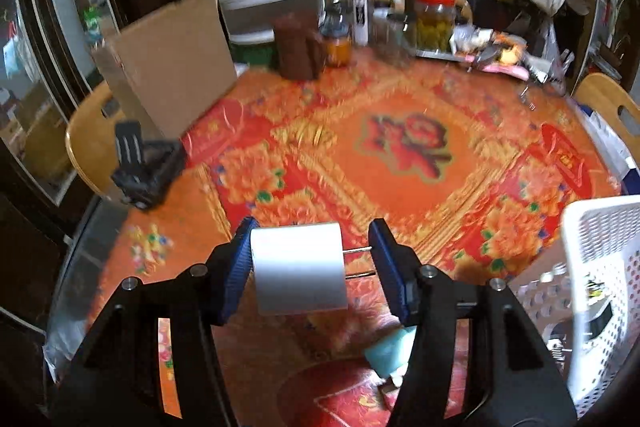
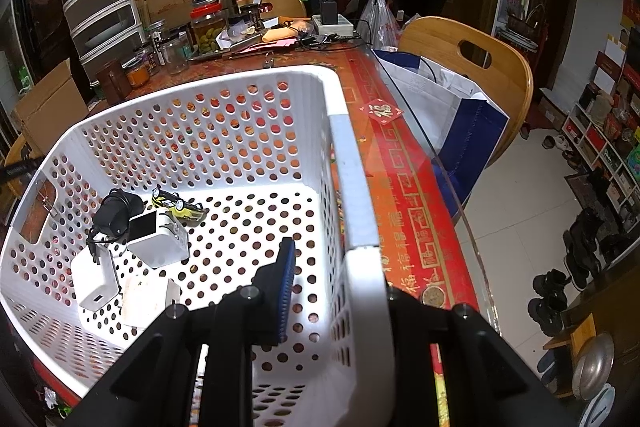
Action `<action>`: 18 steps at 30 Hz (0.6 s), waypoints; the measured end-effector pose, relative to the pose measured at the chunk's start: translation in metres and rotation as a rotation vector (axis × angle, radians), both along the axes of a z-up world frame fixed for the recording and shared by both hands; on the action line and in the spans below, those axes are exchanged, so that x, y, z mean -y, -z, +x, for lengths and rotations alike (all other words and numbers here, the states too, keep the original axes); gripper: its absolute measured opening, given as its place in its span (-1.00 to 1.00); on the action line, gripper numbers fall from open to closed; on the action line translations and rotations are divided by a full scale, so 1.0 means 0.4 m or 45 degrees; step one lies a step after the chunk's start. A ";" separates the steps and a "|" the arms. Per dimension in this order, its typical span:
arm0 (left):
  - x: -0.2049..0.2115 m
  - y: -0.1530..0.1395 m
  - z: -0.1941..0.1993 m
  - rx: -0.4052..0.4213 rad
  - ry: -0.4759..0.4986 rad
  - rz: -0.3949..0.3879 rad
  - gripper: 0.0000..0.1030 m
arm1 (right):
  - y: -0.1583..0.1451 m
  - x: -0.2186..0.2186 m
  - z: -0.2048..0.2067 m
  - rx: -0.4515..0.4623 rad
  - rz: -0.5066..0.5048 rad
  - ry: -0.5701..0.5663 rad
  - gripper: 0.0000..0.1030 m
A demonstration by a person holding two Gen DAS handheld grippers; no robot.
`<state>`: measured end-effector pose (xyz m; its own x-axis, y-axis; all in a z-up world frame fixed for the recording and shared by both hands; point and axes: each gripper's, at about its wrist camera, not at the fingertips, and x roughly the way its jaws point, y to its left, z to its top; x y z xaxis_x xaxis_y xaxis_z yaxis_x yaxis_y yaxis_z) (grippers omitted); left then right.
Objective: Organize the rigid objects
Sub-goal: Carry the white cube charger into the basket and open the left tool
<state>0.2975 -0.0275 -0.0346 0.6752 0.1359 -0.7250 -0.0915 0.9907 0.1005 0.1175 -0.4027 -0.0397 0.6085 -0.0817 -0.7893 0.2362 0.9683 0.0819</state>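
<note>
Item: white plug adapter [image 1: 299, 267], clamped prongs-sideways in my left gripper [image 1: 310, 269], carried above the tablecloth. Right gripper [image 2: 340, 291] pinches the white basket [image 2: 362, 291] wall. Next I'd judge: swing rightward, drop in.

The tablecloth's middle [image 1: 400, 155] lies open; jars [image 1: 434, 17], a cardboard box [image 1: 168, 67] and the white basket [image 1: 600, 267] hem its edges.

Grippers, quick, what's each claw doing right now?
Left claw: shut on the white plug adapter, prongs against one pad.
Right claw: shut on the white basket wall.
</note>
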 end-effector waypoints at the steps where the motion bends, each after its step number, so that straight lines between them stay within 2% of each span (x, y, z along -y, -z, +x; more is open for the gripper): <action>1: 0.007 -0.016 -0.005 0.010 0.012 0.003 0.06 | -0.001 0.000 0.001 0.000 0.000 -0.001 -0.54; 6: 0.069 -0.080 -0.033 0.043 0.087 0.005 0.06 | 0.001 0.000 0.002 -0.002 0.000 -0.006 -0.54; 7: 0.084 -0.086 -0.037 0.048 0.098 0.008 0.06 | 0.001 0.000 0.002 -0.006 0.002 -0.040 -0.54; 18: 0.245 -0.151 -0.101 0.085 0.211 0.040 0.06 | 0.004 -0.003 0.001 0.000 0.004 -0.043 -0.54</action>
